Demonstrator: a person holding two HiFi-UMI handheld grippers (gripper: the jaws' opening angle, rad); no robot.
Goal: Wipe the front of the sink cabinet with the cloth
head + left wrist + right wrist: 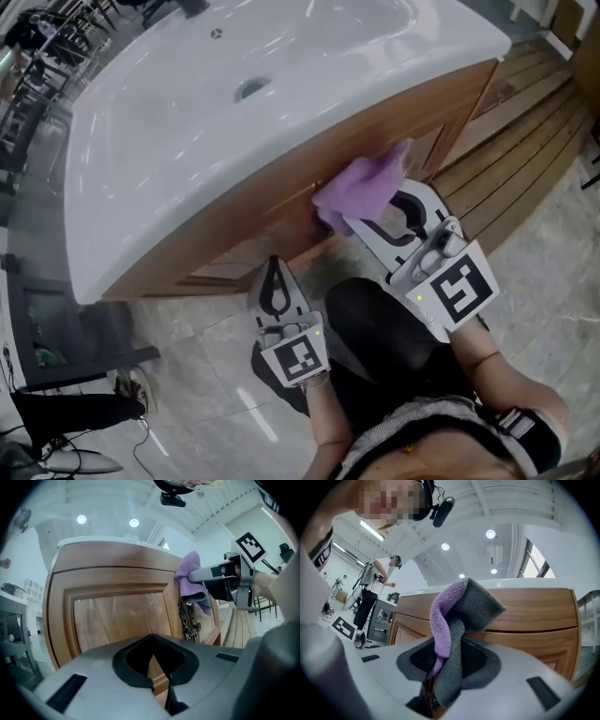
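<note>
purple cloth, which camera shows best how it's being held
The right gripper view: the purple and grey microfibre cloth fills it, pinched in the fingers of the right gripper. The head view shows only a purple bunch against the wooden cabinet front; the left gripper view shows it small, from the side.

no readable text, labels or numbers

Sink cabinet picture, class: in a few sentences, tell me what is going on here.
A person is close in front of the cabinet, a gripper in each hand. The right gripper is shut on a purple-and-grey cloth and holds it against the wooden front, just under the sink rim. The left gripper is shut, holds nothing, and hangs lower, facing the door panel.
</note>
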